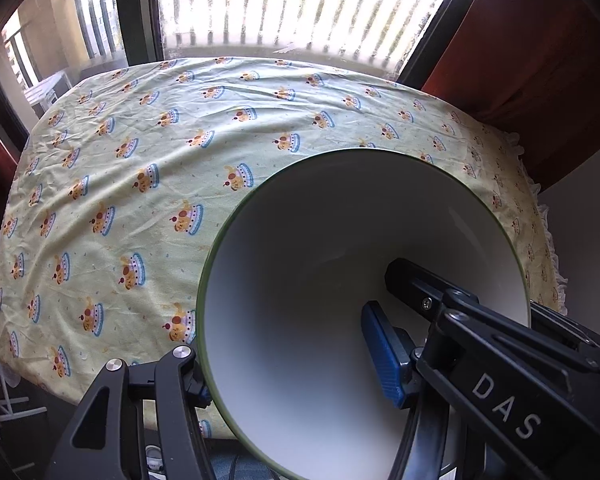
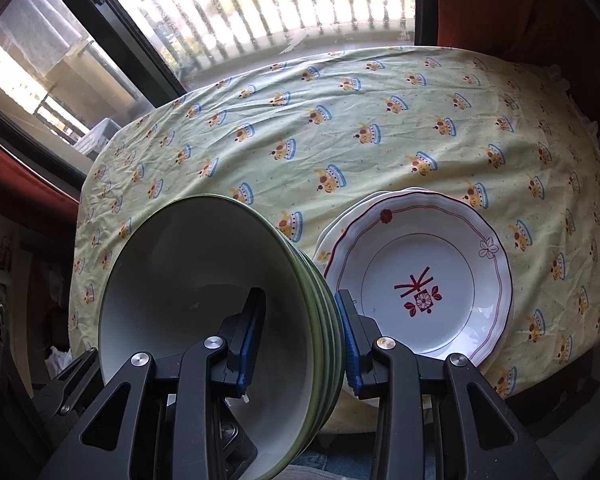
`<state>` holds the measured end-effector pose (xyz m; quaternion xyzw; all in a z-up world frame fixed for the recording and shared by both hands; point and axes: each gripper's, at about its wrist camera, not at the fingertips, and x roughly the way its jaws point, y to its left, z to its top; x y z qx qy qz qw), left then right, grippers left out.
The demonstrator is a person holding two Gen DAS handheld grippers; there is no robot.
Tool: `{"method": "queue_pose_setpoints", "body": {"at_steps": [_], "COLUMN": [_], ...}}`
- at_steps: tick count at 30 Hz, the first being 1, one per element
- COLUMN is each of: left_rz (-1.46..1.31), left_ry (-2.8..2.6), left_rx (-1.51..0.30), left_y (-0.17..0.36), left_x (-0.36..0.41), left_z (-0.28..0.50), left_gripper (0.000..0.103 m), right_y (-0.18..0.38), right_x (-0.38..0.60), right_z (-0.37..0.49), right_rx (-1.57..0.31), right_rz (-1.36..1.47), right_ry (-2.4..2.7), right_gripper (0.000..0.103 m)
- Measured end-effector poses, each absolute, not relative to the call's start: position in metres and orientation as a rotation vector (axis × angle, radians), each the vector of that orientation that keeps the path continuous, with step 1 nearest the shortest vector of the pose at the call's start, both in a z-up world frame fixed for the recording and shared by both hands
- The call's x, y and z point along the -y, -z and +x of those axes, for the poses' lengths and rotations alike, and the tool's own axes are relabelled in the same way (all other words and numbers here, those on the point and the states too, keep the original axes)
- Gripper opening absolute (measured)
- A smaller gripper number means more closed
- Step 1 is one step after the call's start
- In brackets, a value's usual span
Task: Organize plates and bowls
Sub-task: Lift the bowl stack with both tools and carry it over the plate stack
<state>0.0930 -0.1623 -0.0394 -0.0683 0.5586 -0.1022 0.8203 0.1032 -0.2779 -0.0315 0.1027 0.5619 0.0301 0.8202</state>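
Observation:
In the left wrist view my left gripper point(image 1: 292, 364) is shut on the wall of a white bowl with a green rim point(image 1: 320, 280), one finger point(image 1: 382, 354) inside it, the other outside. The bowl is tilted above the near edge of the table point(image 1: 180, 160). In the right wrist view my right gripper point(image 2: 300, 340) is shut on the walls of a nested stack of green-rimmed bowls point(image 2: 188, 288), tilted over the table's near left edge. A stack of white plates with red floral print point(image 2: 416, 280) lies flat on the table point(image 2: 380, 140), right of the bowls.
The table carries a wrinkled pale green cloth with a cartoon print. A window with balcony railing point(image 1: 280, 4) runs behind it. Red curtains point(image 1: 540, 60) hang at the right. The cloth's frilled edge drops off at the right side point(image 1: 548, 248).

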Motion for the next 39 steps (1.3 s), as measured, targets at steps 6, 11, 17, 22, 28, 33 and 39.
{"method": "queue_pose_setpoints", "body": {"at_steps": [6, 11, 17, 22, 28, 33, 39], "left_rz": [-0.161, -0.176, -0.19, -0.207, -0.23, -0.235, -0.219], "left_ry": [0.213, 0.211, 0.211, 0.202, 0.188, 0.174, 0.158], "left_rx": [-1.186, -1.185, -1.186, -1.192, -1.204, -1.227, -1.227], "left_y": [0.042, 0.047, 0.054, 0.062, 0.074, 0.083, 0.089], "left_x": [0.192, 0.216, 0.24, 0.255, 0.266, 0.27, 0.277], "left_z": [0.091, 0.092, 0.096, 0.1, 0.105, 0.108, 0.113], "left_gripper": [0.061, 0.061, 0.061, 0.061, 0.061, 0.061, 0.061], "right_y": [0.033, 0.034, 0.04, 0.046, 0.056, 0.066, 0.077], "right_x": [0.309, 0.333, 0.361, 0.378, 0.39, 0.396, 0.399], "right_z": [0.102, 0.104, 0.108, 0.115, 0.122, 0.128, 0.132], "right_rx": [-1.198, -1.196, -1.195, -1.203, -1.215, -1.237, -1.261], "right_rz": [0.209, 0.192, 0.182, 0.165, 0.146, 0.14, 0.139], "right_ry": [-0.066, -0.071, -0.067, -0.072, -0.08, -0.088, -0.1], "right_gripper": [0.039, 0.039, 0.039, 0.039, 0.039, 0.039, 0.039]}}
